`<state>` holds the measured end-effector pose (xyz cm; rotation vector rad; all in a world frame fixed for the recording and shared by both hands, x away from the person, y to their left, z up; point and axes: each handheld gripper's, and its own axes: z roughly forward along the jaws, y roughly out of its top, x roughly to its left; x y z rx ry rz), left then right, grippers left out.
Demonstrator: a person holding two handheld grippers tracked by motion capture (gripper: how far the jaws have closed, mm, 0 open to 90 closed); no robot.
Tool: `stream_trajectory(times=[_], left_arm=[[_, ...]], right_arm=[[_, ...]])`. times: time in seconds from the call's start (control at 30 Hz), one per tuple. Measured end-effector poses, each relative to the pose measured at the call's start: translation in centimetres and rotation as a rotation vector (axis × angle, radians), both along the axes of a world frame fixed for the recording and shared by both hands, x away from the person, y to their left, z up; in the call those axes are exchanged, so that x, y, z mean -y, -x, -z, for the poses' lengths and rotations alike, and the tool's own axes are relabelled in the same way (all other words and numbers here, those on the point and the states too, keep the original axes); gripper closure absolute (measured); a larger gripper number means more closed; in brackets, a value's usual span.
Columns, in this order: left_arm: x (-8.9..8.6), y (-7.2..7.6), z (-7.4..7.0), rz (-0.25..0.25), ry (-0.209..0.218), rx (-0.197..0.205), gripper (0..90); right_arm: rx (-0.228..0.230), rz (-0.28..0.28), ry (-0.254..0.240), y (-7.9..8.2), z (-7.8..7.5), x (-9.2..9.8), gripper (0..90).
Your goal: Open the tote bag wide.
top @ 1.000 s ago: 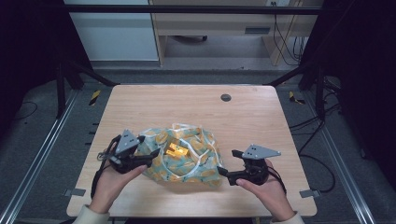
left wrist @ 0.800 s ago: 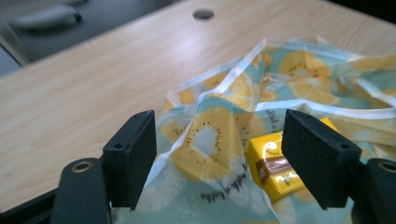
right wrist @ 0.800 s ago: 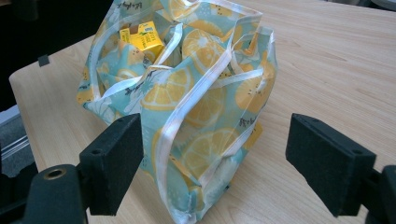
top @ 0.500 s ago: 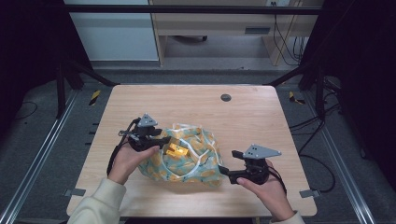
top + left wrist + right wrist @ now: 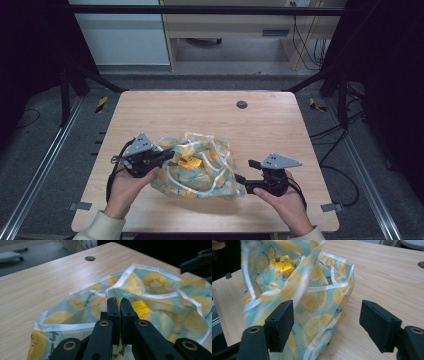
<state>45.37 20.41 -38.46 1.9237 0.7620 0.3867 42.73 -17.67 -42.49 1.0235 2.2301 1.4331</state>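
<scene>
A teal bag (image 5: pixel 200 172) printed with lemon slices and trimmed in white lies crumpled on the table near the front edge. Inside its open mouth sits a small yellow box (image 5: pixel 190 161) (image 5: pixel 282 263). My left gripper (image 5: pixel 170 154) is at the bag's left rim; its jaws have just been closing and are now shut (image 5: pixel 117 302), with a peak of the white-trimmed rim pinched at their tips. My right gripper (image 5: pixel 247 176) is at the bag's right corner. Its jaws (image 5: pixel 329 325) have been closing a little but still stand wide, with the bag's corner (image 5: pixel 322 302) loose between them.
The wooden table (image 5: pixel 280 125) has a round cable hole (image 5: pixel 242 104) at its far middle. Black frame bars and cables run along both sides, and a cabinet and desk stand beyond the far edge.
Half a second ago my left gripper reached in over the bag's mouth. It has since drawn back to the left rim with its jaws shut. The right hand has kept still.
</scene>
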Motion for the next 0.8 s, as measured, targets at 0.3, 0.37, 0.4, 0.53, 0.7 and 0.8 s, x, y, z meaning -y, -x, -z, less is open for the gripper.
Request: stream_trajectory(times=[0.3, 0.37, 0.4, 0.53, 0.7, 0.8], left_arm=[[-1.0, 3.6, 2.5, 0.137, -0.027, -0.046, 89.3], [-1.3, 4.2, 3.4, 0.161, -0.040, -0.065, 89.3], [-1.3, 4.2, 3.4, 0.161, -0.040, -0.065, 89.3], [-1.4, 4.9, 5.4, 0.194, -0.136, -0.103, 89.5], [-1.6, 5.4, 6.2, 0.203, -0.232, -0.102, 89.5], [-1.9, 5.2, 6.3, 0.170, -0.223, -0.106, 89.5]], right_arm=[[-0.003, 0.007, 0.017, -0.1, 0.3, -0.3, 31.6], [-0.002, 0.005, 0.025, -0.1, 0.4, -0.4, 32.4], [-0.002, 0.005, 0.025, -0.1, 0.4, -0.4, 32.4], [-0.007, 0.008, 0.039, -0.2, 0.8, -0.6, 34.7], [-0.012, 0.013, 0.046, -0.2, 1.0, -0.4, 37.4], [-0.011, 0.014, 0.046, -0.3, 1.0, -0.5, 39.0]])
